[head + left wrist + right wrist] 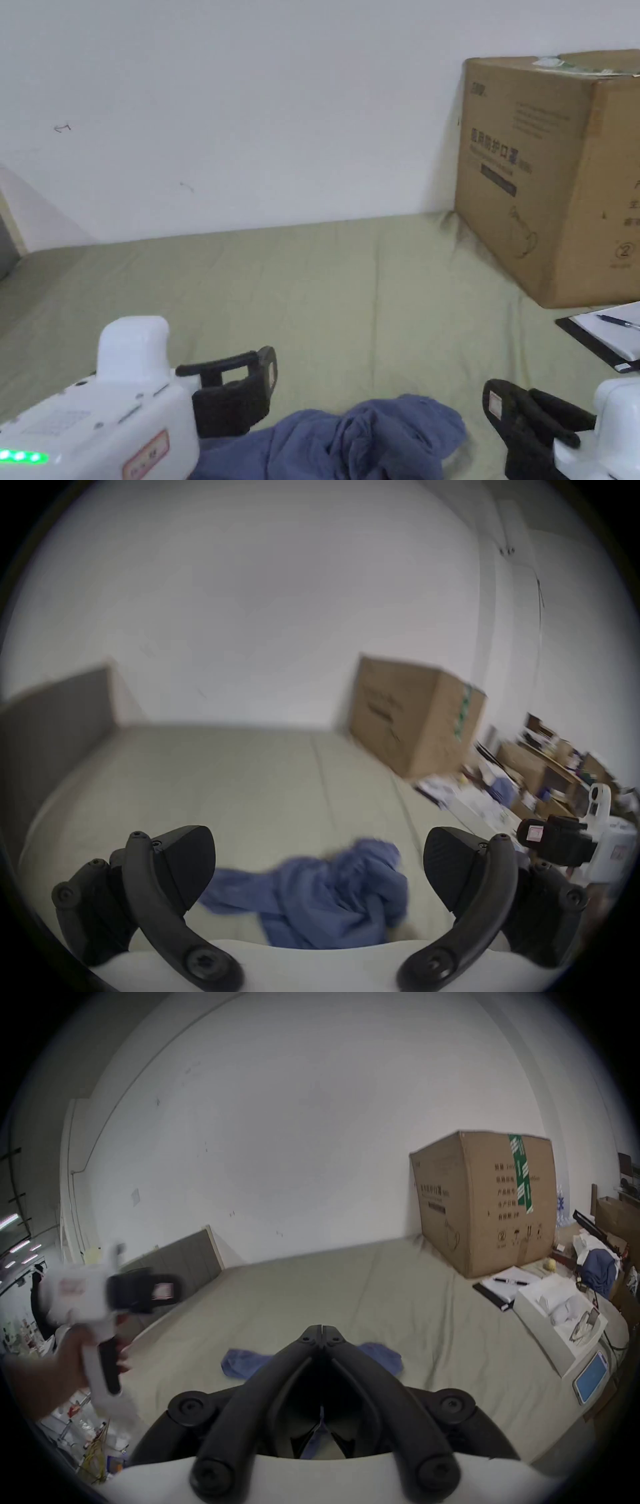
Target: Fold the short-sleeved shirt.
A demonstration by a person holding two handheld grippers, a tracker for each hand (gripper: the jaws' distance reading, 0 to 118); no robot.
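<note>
A blue short-sleeved shirt lies crumpled in a heap on the green sheet near the front edge. My left gripper hovers just left of the heap, jaws spread wide; in the left gripper view the shirt sits beyond and between the open jaws of this gripper, untouched. My right gripper is off the shirt's right side, a small gap away. In its own view the right gripper has its jaw tips pressed together with nothing in them, and the shirt lies below.
A big cardboard box stands at the back right against the wall. A clipboard with paper and a pen lies in front of it. A white box and a blue-screened device sit farther right. The green sheet stretches back.
</note>
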